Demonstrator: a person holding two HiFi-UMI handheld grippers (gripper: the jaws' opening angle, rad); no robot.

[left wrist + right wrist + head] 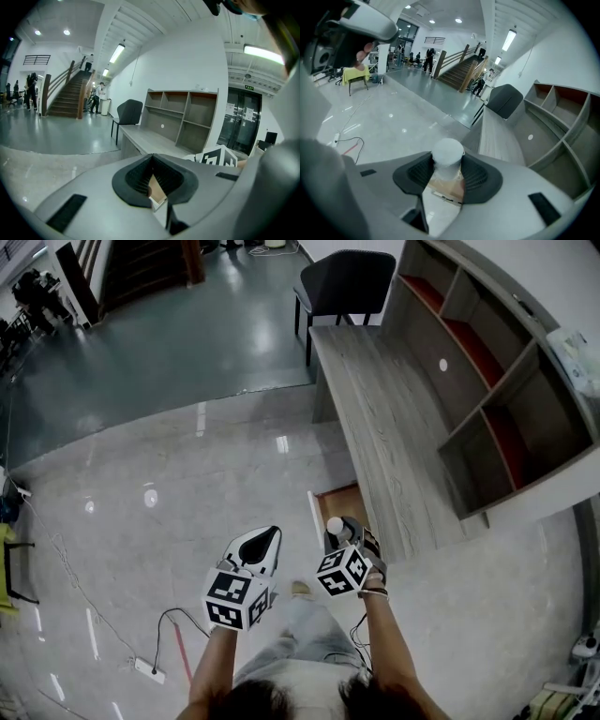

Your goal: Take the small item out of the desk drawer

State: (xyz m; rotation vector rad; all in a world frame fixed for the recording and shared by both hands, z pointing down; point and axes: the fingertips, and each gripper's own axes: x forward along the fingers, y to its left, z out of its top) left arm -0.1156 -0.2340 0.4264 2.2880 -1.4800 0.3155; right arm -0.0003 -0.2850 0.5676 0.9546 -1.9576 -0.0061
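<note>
Gripping small white item (448,151), maybe a capped bottle, in right gripper (449,165) near open drawer (339,501) under desk (394,399); left gripper (152,161) closed, empty.

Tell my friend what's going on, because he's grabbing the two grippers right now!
Right gripper: shut on the small white item, which is held upright between the pads.
Left gripper: shut, nothing in it, held beside the right one.
Desk drawer: open, under the near end of the desk, just ahead of the grippers.
Done: the item is gripped and appears lifted out of the drawer.
Left: probably carry it clear and set it down, perhaps on the desk top. The drawer is not yet pushed shut.
</note>
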